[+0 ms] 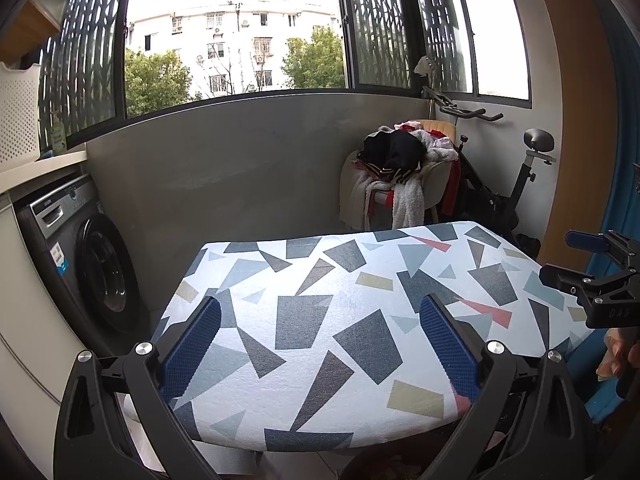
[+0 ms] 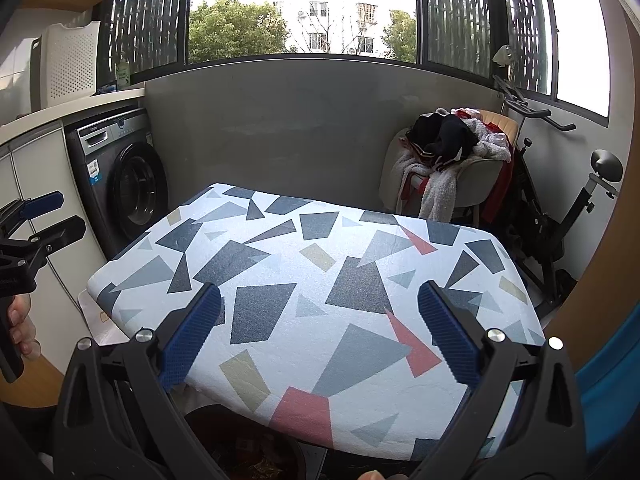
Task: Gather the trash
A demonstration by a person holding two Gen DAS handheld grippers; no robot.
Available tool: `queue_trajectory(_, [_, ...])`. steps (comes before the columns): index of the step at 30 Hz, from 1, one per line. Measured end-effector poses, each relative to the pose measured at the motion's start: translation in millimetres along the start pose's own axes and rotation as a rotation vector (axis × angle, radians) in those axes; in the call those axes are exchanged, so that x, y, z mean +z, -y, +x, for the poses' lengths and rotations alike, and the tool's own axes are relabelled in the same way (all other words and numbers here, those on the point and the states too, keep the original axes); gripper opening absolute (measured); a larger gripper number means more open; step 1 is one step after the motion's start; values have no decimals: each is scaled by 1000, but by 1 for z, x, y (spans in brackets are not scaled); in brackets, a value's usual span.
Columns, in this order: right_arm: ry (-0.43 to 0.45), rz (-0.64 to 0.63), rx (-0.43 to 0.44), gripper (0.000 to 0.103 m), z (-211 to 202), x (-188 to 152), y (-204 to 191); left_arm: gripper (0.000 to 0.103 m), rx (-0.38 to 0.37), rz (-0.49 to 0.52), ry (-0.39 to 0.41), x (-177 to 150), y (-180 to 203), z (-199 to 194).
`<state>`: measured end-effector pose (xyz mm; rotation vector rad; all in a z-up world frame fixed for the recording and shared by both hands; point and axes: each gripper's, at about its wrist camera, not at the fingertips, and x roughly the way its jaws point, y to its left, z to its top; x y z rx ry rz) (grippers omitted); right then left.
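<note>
A padded board [image 1: 344, 320] with a white cover and grey, blue, yellow and pink shapes fills the middle of both views [image 2: 320, 300]. No trash shows on it. My left gripper [image 1: 320, 344] is open and empty, held above the board's near end. My right gripper [image 2: 320, 340] is open and empty above the board's near right part. The right gripper also shows at the right edge of the left wrist view [image 1: 580, 260], and the left gripper shows at the left edge of the right wrist view [image 2: 44, 216]. A dark round container [image 2: 248, 440] sits under the board's near edge.
A grey washing machine [image 1: 88, 256] stands at the left under a counter with a white perforated basket [image 1: 16, 116]. A chair piled with clothes [image 1: 400, 172] and an exercise bike [image 1: 504, 184] stand at the far right. A grey wall and windows lie behind.
</note>
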<state>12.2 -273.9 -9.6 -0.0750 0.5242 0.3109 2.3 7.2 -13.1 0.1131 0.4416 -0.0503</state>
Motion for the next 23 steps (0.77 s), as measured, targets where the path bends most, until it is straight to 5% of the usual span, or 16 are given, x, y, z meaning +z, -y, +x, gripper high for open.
queue_trajectory(23, [-16,4,2,97,6,-4,4,97,9,-14,-37,-5,-5,9])
